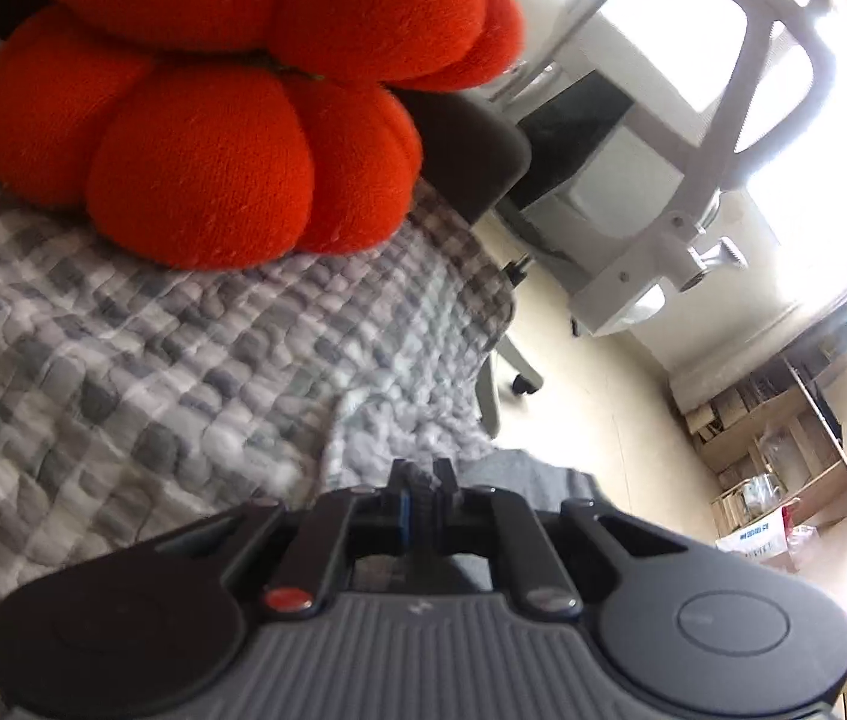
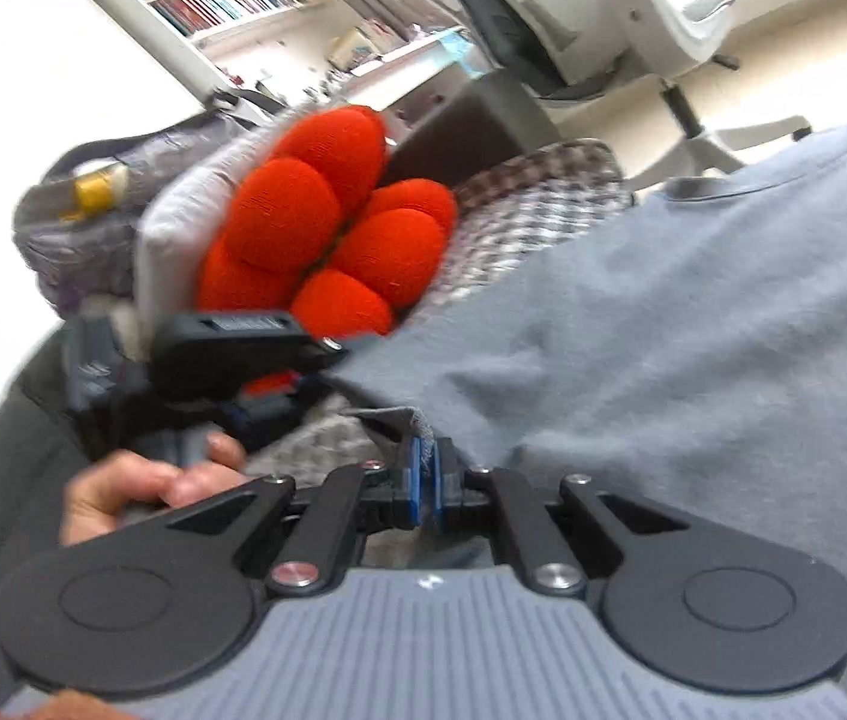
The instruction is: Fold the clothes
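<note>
The person's left hand point(image 2: 147, 489) is curling around the handle of the left gripper point(image 2: 279, 402), which is pointing along the checked quilt point(image 1: 123, 360). Both tools are pinching fabric: the right gripper point(image 2: 425, 480) is clamping the hem of the grey T-shirt point(image 2: 663, 330), and the left one is nipping its edge. Only the right camera is showing the shirt spreading wrinkled across the quilt beside the orange cushion point(image 2: 327, 222).
</note>
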